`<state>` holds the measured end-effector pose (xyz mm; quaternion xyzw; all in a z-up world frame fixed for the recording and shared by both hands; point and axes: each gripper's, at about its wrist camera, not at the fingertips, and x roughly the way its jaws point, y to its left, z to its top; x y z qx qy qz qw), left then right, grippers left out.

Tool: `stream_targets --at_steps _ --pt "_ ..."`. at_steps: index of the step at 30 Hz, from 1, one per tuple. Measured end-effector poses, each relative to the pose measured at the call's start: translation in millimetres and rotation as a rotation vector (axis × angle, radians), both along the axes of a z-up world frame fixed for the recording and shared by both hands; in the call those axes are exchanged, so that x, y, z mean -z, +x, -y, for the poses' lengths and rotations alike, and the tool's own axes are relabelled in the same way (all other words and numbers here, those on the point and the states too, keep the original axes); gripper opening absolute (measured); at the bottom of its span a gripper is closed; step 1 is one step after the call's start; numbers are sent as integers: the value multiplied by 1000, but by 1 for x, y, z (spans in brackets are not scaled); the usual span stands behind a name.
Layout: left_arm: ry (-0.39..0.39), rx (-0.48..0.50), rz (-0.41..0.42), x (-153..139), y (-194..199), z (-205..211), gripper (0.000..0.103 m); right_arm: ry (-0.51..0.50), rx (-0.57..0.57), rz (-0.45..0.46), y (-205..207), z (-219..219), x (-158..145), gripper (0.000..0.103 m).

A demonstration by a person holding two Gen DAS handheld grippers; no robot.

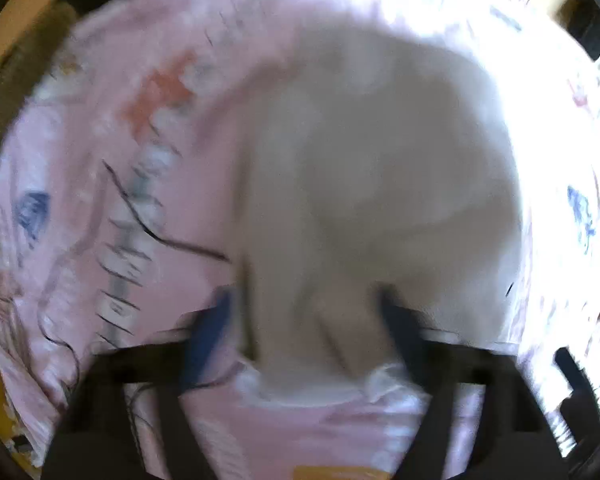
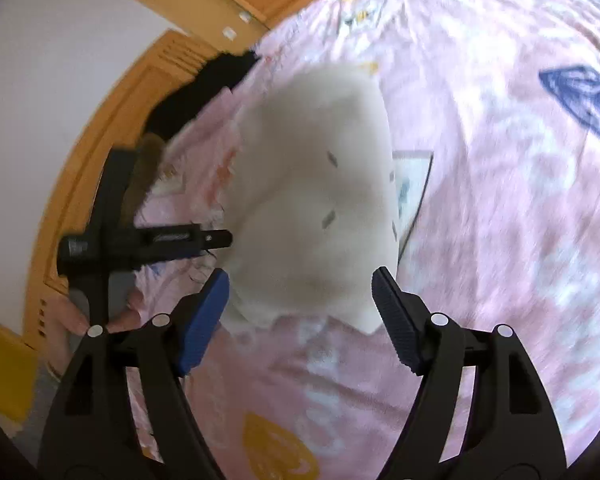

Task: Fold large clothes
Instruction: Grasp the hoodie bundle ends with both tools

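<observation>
Item: one cream garment, folded into a compact bundle, lay on the pink butterfly-print bed cover. My left hand-held gripper hung over it, jaws spread and gripping nothing. My right hand-held gripper stood likewise spread and empty at the bundle's near edge; a hand held the left tool.

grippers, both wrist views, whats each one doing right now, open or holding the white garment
left tool: open, holding nothing; white garment lies below.
right tool: open, holding nothing.
</observation>
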<state>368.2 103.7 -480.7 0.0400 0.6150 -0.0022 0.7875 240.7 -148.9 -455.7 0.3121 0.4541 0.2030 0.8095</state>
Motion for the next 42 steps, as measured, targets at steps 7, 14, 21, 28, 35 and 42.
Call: stream_targets --at_steps 7,14,21,28,35,42 --pt "-214 -24 -78 -22 40 -52 89 115 15 -87 80 33 3 85" --pt "-329 -64 -232 39 91 -48 90 79 -53 -198 140 20 48 85" --pt "-292 -34 -280 98 121 -52 90 131 -97 -291 171 17 102 85" --pt "-481 -37 -295 120 123 -65 90 258 -156 -258 180 14 132 95" --pt "-659 -11 -355 142 123 -73 92 313 -372 -304 184 -1 127 98" --pt "-669 133 -361 149 119 -24 88 144 -386 -246 189 -34 135 98"
